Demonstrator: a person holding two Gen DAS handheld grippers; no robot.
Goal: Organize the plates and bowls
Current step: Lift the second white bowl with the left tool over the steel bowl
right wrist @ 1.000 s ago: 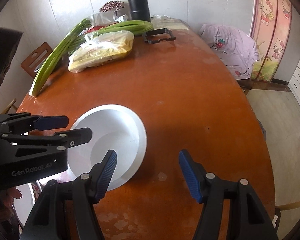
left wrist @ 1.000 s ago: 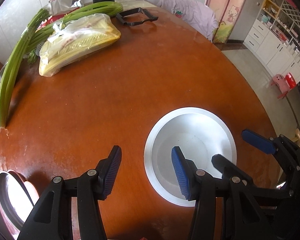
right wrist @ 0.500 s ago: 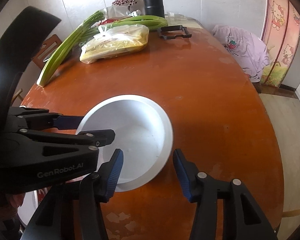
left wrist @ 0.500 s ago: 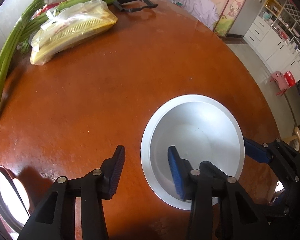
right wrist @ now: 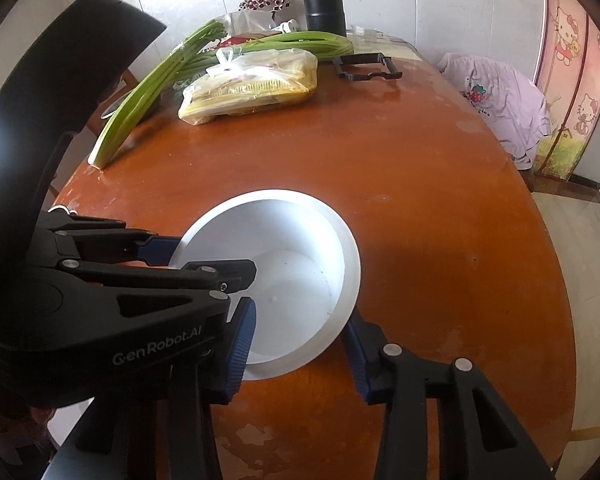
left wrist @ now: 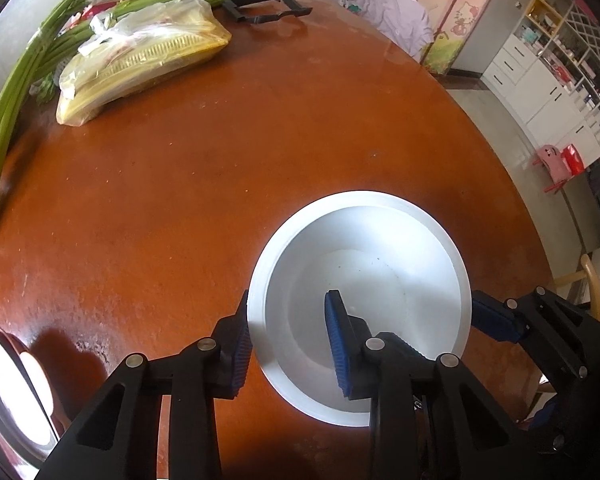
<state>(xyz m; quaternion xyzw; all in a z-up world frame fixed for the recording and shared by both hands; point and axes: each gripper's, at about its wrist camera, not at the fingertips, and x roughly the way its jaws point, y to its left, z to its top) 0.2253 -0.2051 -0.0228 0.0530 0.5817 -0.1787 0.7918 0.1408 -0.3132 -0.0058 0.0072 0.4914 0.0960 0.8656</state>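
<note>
Glossy orange-brown table (left wrist: 204, 184), tiled wall, both tools clamped on white bowl (left wrist: 380, 240) rim

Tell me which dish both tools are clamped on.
The white bowl mid-table, one rim side per tool; the shiny metal dish at the table edge is untouched.

bowl (left wrist: 380, 264) on table (left wrist: 220, 184)

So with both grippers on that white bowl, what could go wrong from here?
1. Each gripper pinches only a narrow part of the white bowl's rim, the left gripper on one side and the right gripper on another, so an uneven lift could tip it or let it slip.
2. The two grippers sit close together and could bump each other.
</note>
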